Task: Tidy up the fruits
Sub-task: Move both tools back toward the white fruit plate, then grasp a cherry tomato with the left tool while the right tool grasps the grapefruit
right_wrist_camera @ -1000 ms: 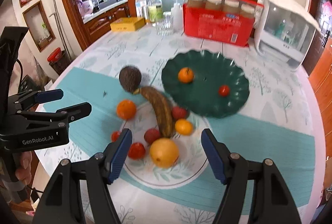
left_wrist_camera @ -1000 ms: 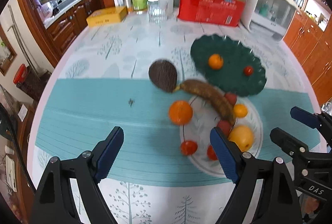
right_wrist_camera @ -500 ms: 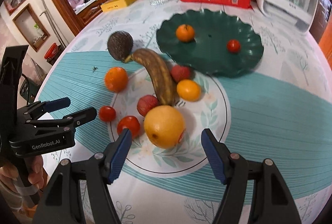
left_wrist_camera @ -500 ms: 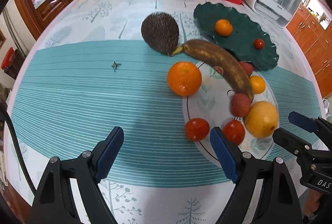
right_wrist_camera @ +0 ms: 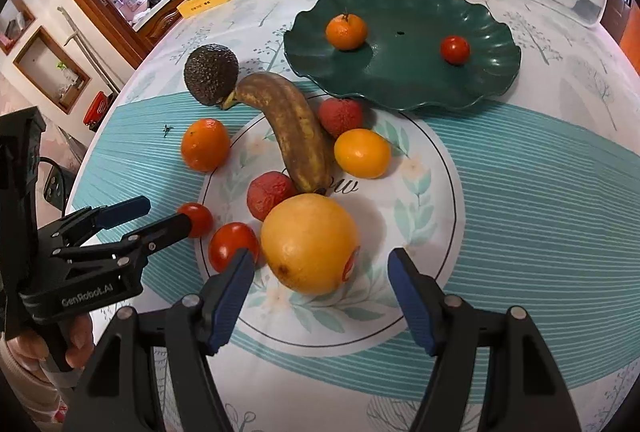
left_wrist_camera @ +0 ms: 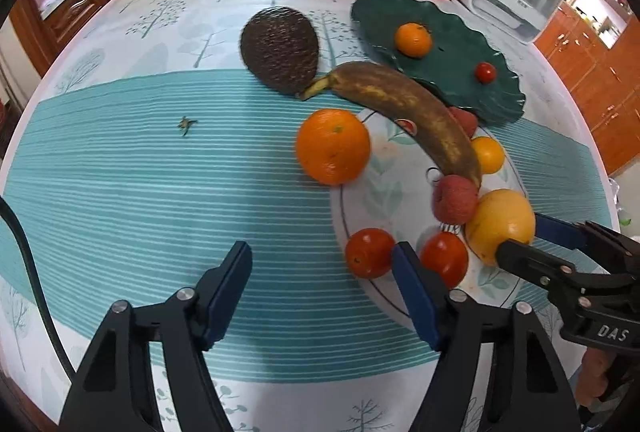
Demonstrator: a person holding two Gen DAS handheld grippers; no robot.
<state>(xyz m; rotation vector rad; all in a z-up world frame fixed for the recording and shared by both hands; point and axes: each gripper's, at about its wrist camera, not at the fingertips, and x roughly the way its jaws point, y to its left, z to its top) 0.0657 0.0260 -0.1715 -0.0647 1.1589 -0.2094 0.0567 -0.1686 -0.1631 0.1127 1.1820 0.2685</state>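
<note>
Tablecloth (left_wrist_camera: pixel 120 191) bears fruit; left claw (left_wrist_camera: pixel 322 292) closing, empty.

Your left gripper (left_wrist_camera: pixel 322 284) is hanging over the teal striped cloth (left_wrist_camera: pixel 160 199) with its jaws just closing and nothing between them, the right-hand pad sitting just beside a small tomato (left_wrist_camera: pixel 369 252) at the white plate (left_wrist_camera: pixel 384 191) rim. Your right gripper (left_wrist_camera: pixel 532 238) is reaching in from the right, its fingers straddling the yellow grapefruit (left_wrist_camera: pixel 502 222).
</note>
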